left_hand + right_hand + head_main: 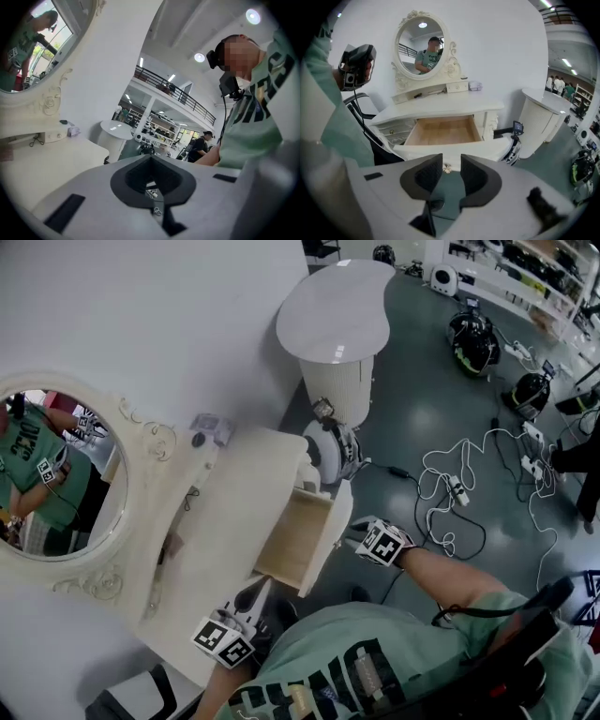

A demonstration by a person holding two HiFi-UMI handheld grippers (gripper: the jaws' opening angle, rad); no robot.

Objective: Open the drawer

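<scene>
We see the drawer pulled well out of the cream worktop, its bare wooden inside showing, below the oval mirror on the white wall. Our right claw stands narrowly apart before the drawer front; the little gold knob shows in its gap, pads not on it. Our left claw is closed and empty. A round white pedestal table stands beside the worktop, and cables sprawl over the grey-green floor.

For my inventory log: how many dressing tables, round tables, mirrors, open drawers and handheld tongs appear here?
Dressing table: 1
Round table: 1
Mirror: 1
Open drawer: 1
Tongs: 2 (left tongs, right tongs)
Total: 6
</scene>
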